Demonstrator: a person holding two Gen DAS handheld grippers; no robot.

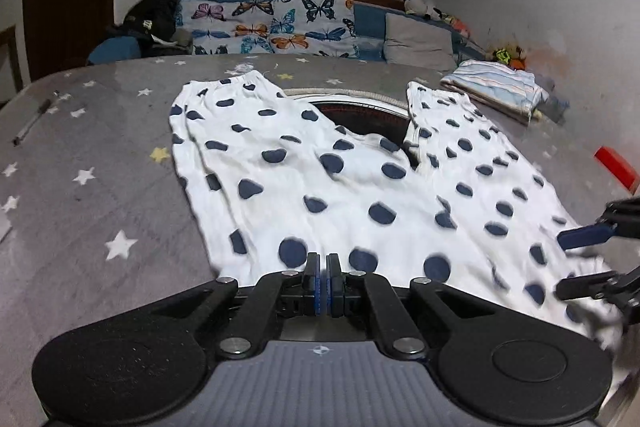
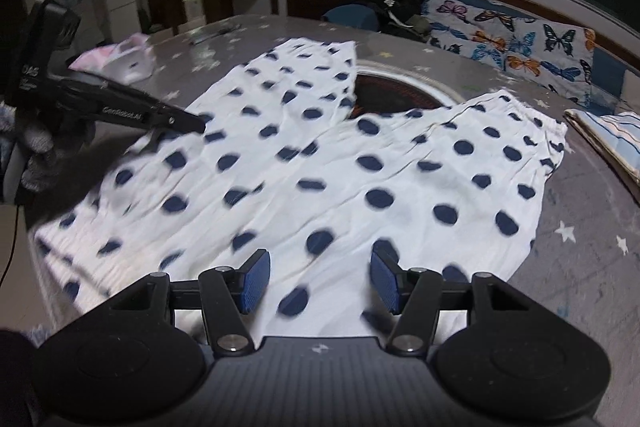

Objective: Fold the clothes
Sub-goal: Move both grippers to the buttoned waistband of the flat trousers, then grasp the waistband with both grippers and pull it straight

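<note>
White trousers with navy dots (image 1: 340,179) lie spread flat on the grey star-patterned table (image 1: 80,155), legs reaching towards the far side. My left gripper (image 1: 323,279) is shut at the near hem; I cannot make out any cloth pinched between its pads. The right wrist view shows the same left gripper (image 2: 200,125) low over the left part of the trousers (image 2: 340,179), held by a gloved hand (image 2: 36,155). Over the near edge of the cloth my right gripper (image 2: 320,281) stands open, its blue pads apart with nothing pressed between them. It also shows at the right edge as right gripper (image 1: 580,261).
A round dark recess (image 1: 360,115) in the table shows between the trouser legs. A folded striped garment (image 1: 496,87) lies at the far right, a pink-and-white garment (image 2: 120,61) at the far left. A pen (image 1: 32,123), a red object (image 1: 616,167) and a butterfly-cushioned sofa (image 1: 272,27) are nearby.
</note>
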